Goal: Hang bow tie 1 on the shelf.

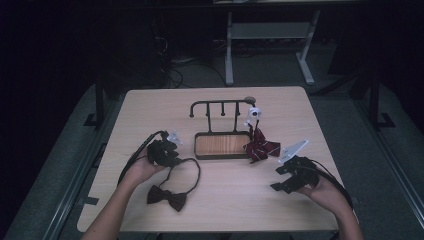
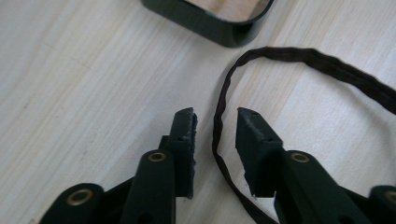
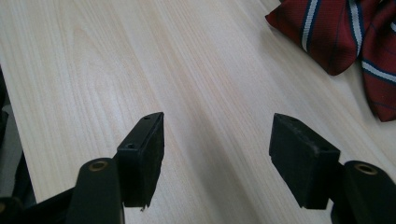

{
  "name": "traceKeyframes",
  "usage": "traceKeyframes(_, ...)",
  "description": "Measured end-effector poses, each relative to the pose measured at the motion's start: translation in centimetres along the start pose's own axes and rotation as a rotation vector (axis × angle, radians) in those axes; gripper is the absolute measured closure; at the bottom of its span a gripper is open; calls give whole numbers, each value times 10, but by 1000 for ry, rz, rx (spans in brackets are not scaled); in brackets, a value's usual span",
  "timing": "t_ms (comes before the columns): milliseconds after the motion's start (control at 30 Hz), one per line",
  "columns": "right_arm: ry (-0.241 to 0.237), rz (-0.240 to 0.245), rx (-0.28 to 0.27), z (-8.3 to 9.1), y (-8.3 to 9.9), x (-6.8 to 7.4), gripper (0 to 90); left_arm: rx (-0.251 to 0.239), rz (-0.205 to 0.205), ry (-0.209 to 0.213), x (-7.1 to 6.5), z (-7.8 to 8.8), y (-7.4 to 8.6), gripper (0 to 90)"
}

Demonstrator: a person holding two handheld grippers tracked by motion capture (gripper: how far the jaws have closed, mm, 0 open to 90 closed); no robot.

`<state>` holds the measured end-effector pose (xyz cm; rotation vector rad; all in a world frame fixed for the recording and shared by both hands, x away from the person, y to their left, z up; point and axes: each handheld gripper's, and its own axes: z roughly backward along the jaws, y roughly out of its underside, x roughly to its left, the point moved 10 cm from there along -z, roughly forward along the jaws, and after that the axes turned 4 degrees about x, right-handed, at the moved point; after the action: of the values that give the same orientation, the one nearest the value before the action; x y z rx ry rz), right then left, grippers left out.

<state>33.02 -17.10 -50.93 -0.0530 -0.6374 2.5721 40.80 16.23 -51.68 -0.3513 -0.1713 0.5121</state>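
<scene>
We count two bow ties, one rack, two grippers.
Left gripper (image 2: 215, 123) straddles the dark bow tie (image 1: 167, 197) strap (image 2: 219, 100), jaws slightly apart; right gripper (image 3: 217, 140) gapes empty, lower right; striped bow tie (image 1: 260, 147) touches the rack (image 1: 222, 145), centre.

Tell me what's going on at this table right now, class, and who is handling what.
A person works at a wooden table with a gripper in each hand. The left gripper is open, its jaws either side of the strap of a dark bow tie lying flat; it has not closed on it. The right gripper is open over bare wood, holding nothing. A red striped bow tie sits at the right end of a small hanger stand at the table's centre.
</scene>
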Motion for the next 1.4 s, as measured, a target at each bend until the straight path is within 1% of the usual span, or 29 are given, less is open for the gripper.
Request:
traceKeyframes(33, 0, 3, -1, 0, 0, 0, 353, 3, 6, 7, -1, -2, -1, 694)
traceKeyframes(67, -1, 3, -1, 0, -1, 0, 353, 16, -1, 6, 1, -3, 0, 698)
traceKeyframes(100, -2, 3, -3, 0, -1, 0, 353, 16, 6, 16, 0, -5, -1, 702)
traceKeyframes(167, -8, 13, -6, 0, -1, 1, 355, 25, 1, 27, -1, -8, -1, 723)
traceKeyframes(200, -8, 15, -5, -1, -1, 1, 355, 39, -7, 15, -1, -9, -1, 741)
traceKeyframes(233, -7, 16, -2, 0, -1, 1, 356, 47, -6, 7, 0, -10, -1, 760)
traceKeyframes(333, -5, 9, -3, 1, -1, 2, 355, 73, -14, 2, 1, -13, 0, 776)
traceKeyframes(467, -2, 18, -19, 3, -3, 1, 354, 92, -20, -3, 2, -16, 2, 791)
traceKeyframes(567, 4, 16, -22, 5, -3, 1, 355, 95, -19, -4, 2, -17, 1, 827)
traceKeyframes(667, 5, 20, -26, 5, -3, 1, 354, 108, -37, -6, 2, -16, 2, 885)
traceKeyframes(733, 2, 16, -31, 6, -3, 1, 355, 106, -40, 2, 1, -14, 2, 892)
traceKeyframes(800, 6, 19, -31, 7, -3, 1, 354, 94, -43, 2, 1, -11, 1, 893)
traceKeyframes(867, 5, 16, -34, 7, -3, 1, 355, 74, -30, 15, -1, -6, 0, 892)
traceKeyframes(967, 4, 13, -39, 8, -4, 1, 354, 61, -35, 28, -2, 0, 2, 892)
traceKeyframes(1000, 4, 13, -40, 8, -4, 1, 354, 50, -25, 33, -4, 2, 2, 892)
traceKeyframes(1033, 2, 14, -40, 8, -4, 1, 355, 49, -28, 37, -4, 4, 2, 892)
traceKeyframes(1100, 1, 11, -37, 8, -4, 2, 354, 37, -21, 50, -6, 8, 3, 892)
traceKeyframes(1233, 1, 17, -38, 7, -4, 1, 354, 29, -35, 58, -10, 19, 2, 891)
traceKeyframes(1300, 0, 15, -39, 7, -4, 1, 355, 29, -53, 58, -13, 26, 0, 892)
traceKeyframes(1400, -3, 14, -40, 7, -4, 2, 354, 33, -74, 70, -17, 33, -1, 893)
